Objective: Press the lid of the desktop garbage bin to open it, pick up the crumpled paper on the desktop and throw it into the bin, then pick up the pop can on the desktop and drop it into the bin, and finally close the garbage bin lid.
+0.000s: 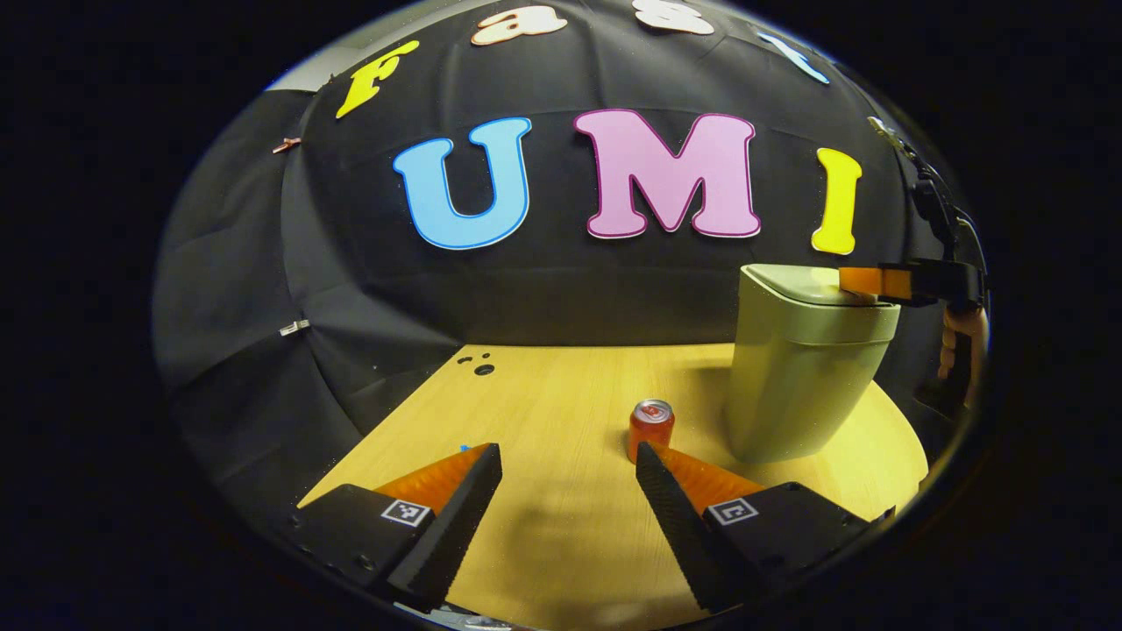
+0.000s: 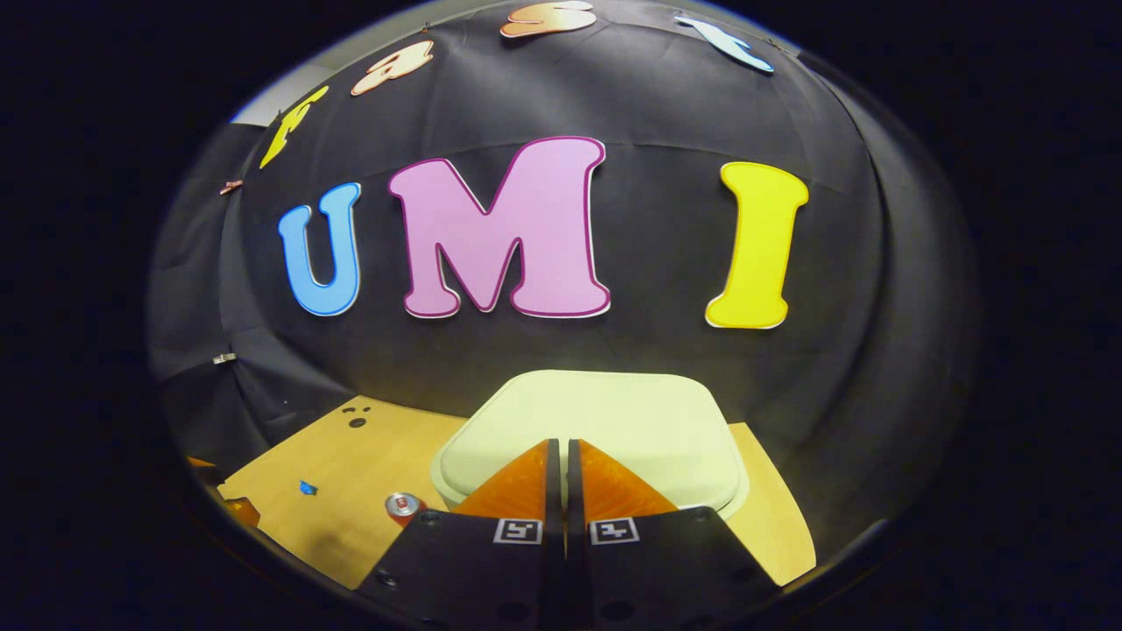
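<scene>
Right claw up close, its two fingers pressed together with nothing between them, tips poised over the near edge of the bin lid. From the left gripper view that same claw reaches in from the side and sits at the lid's top surface; whether it is touching or just above, hard to call from here. The lid lies flat and down on the garbage bin, so the bin reads as closed.

Over on the other side, the left claw hangs wide open, empty, low above the counter. The pop can stands upright just beyond its right finger, close beside the bin's base and untouched. From the right gripper view the can peeks out left of the bin. No crumpled paper picked out anywhere.

With the can still on the counter and the lid shut, my read is the opening press: step one, or a press to reopen for the can. Next move calls for a firm downward push on the lid near its front edge, then a clean lift away so it can spring up, while the open left claw lines up on the can.
</scene>
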